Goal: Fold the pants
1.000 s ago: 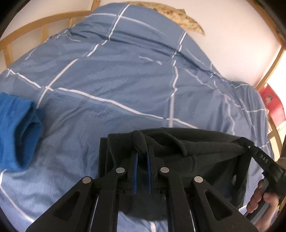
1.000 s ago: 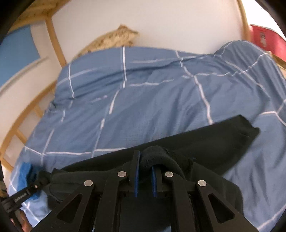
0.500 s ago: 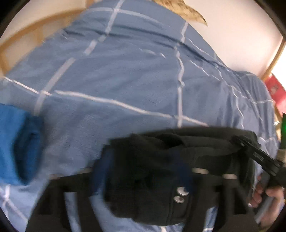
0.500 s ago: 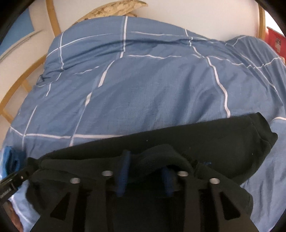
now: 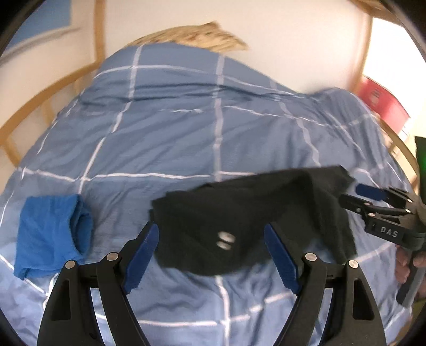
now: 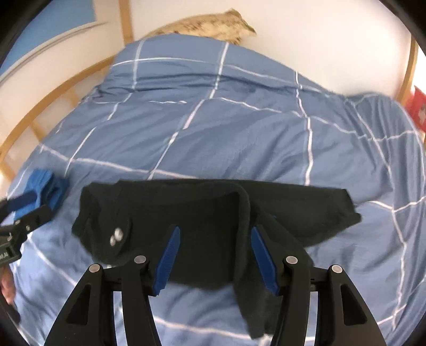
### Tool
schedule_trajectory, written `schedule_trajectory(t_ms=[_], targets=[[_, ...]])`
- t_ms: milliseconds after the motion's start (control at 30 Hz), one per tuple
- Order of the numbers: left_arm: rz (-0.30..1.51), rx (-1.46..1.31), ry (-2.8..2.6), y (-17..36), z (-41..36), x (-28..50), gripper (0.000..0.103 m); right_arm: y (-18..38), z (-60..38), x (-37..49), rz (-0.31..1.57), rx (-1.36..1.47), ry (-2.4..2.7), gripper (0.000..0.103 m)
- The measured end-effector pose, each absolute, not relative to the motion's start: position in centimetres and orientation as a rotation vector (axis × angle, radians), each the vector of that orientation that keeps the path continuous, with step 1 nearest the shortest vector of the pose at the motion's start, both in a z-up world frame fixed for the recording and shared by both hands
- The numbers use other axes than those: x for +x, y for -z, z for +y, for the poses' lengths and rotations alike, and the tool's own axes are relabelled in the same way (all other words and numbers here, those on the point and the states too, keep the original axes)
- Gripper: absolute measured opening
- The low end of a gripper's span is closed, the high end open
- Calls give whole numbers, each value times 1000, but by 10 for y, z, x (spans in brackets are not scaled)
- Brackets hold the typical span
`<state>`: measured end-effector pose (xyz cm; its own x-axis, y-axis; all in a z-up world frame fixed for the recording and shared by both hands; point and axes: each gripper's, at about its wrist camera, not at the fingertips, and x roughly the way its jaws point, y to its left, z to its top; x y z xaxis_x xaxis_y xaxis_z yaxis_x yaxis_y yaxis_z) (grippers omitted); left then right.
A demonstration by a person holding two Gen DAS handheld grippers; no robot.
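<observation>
1 pair of black pants point(image 5: 247, 213), folded into a flat band, lies on the blue checked duvet point(image 5: 186, 127) of the bed, near its front edge. Its long axis runs left to right across both wrist views, roughly parallel to the near edge of the bed. 2 metal snap buttons point(image 5: 225, 241) mark the waist end, which lies toward the left; the opposite end reaches toward the right. In the right wrist view a strip of the fabric hangs down over the inner side of the right finger.

The left claw point(image 5: 211, 255) stands wide apart above the pants, gripping nothing; its jaws have just been opening, with the fabric lying below the gap. The right claw point(image 6: 215, 256) is also apart, its jaws having just been opening; the pants lie beneath and between its fingers, and whether the draped strip is only resting on the right finger cannot be told.

1 folded bright blue garment point(image 5: 50, 234) lies on the duvet to the left of the pants, apart from them. 1 woven straw-coloured object point(image 6: 213, 25) shows behind the duvet against the white wall. A wooden bed frame point(image 6: 53, 87) curves along the left side. 1 red object point(image 5: 383, 103) stands at the right edge.
</observation>
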<state>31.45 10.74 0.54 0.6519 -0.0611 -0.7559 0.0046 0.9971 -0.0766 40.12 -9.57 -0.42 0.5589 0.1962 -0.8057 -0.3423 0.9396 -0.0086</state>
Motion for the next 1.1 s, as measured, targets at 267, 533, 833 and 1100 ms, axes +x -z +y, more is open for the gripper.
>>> schedule_trajectory(t_ms=[267,533,833,1100], targets=[[793,69,169,5,38,277,81,15,-141,323,813,-183,-402,57],[828,108,275,41,-6,280,81,57,-164,309,829,-242,-407,57],[881,108,294,72,-17,303,81,110,-171,329,899,-302,-370,57],[886,132,296,89,-21,325,81,131,-174,340,917,-370,-361,11]])
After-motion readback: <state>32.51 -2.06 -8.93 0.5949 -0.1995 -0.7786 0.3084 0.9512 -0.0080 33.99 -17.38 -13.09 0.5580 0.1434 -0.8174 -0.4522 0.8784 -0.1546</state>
